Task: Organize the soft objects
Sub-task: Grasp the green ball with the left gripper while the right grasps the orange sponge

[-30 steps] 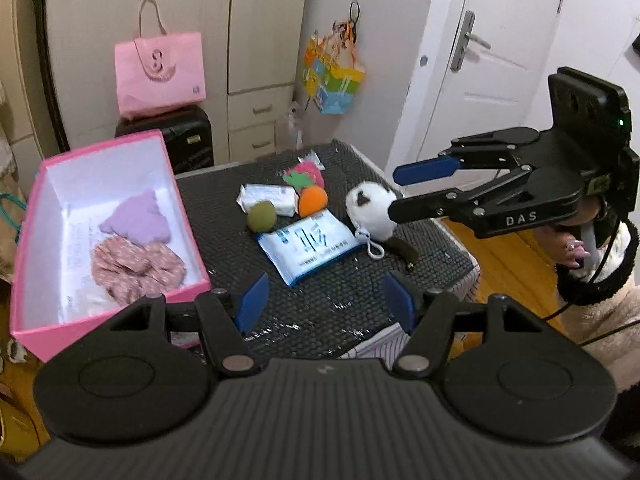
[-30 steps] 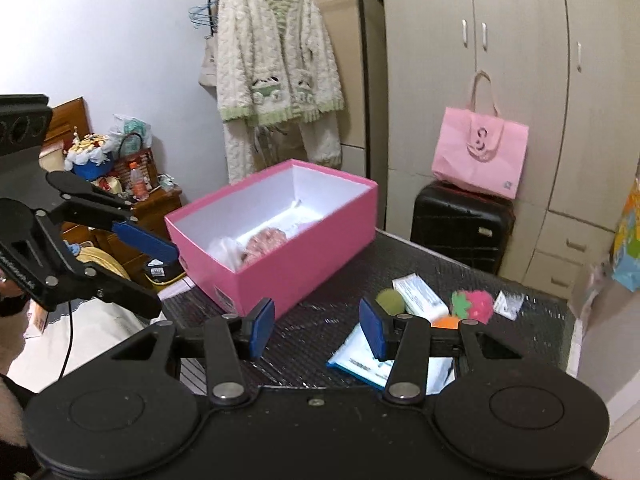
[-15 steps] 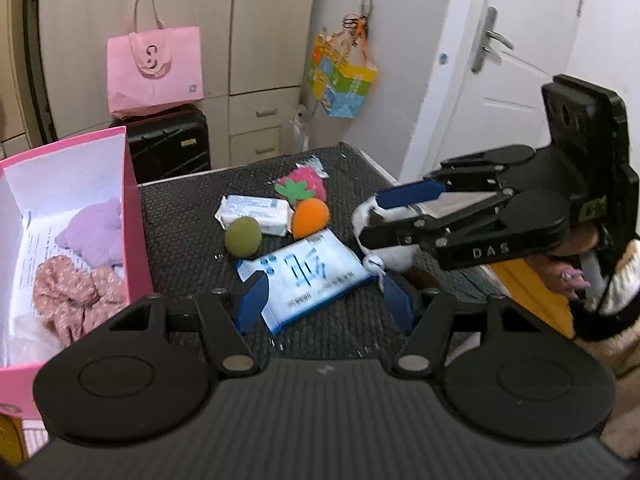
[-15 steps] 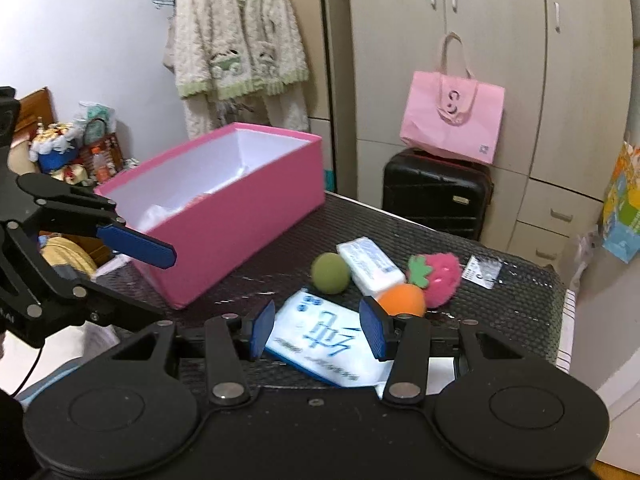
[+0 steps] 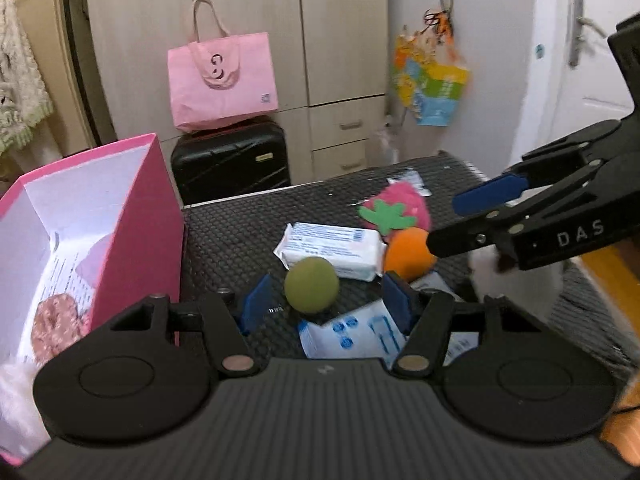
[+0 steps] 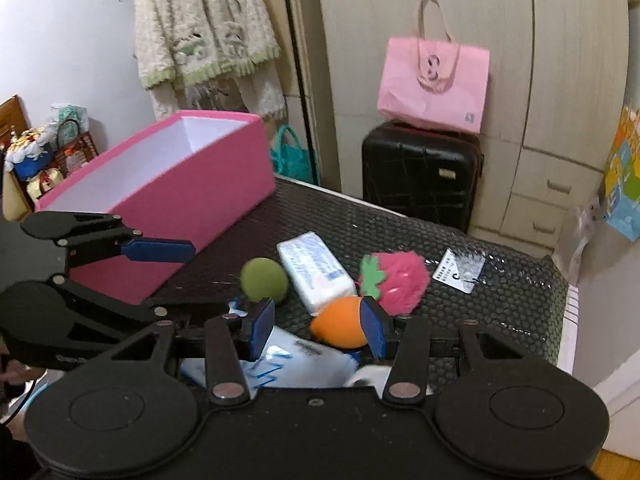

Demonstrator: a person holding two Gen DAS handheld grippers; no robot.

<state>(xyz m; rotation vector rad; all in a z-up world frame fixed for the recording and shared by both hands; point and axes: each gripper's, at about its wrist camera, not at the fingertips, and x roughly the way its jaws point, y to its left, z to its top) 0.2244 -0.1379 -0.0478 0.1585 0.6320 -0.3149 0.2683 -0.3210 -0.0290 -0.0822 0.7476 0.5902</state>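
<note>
The tabletop (image 6: 500, 304) is covered in a black, dimpled honeycomb mat; on it lies a cluster of soft things: a round, felt-like green ball (image 5: 311, 285), a rectangular white tissue pack (image 5: 332, 249) in glossy wrap, a smooth orange plush (image 5: 408, 255) of oval shape, and a fuzzy pink strawberry (image 5: 402, 206) with a flat green felt leaf; a flat blue-and-white wipes pack (image 5: 360, 334) lies nearest the cameras, crinkled and shiny; a white fluffy plush (image 5: 516, 280) sits at the right, partly hidden behind the right claw and blurred.

At the left edge of the tabletop stands a stiff pink box (image 5: 140, 216), rectangular, white inside; within it lie a floral gathered scrunchie (image 5: 60, 320) and a pale lilac soft piece (image 5: 96, 264), only partly seen.

The left claw (image 5: 326, 302) is held low and level over the wipes pack, its blue pads well apart, empty, with the green ball sitting between and just beyond the tips; the right claw (image 6: 316, 324) likewise stands wide apart and empty, low over the wipes pack, the orange plush between its pads though contact cannot be told; from the left wrist view its fingers reach in from the right, pointing toward the orange plush and the strawberry.
</note>
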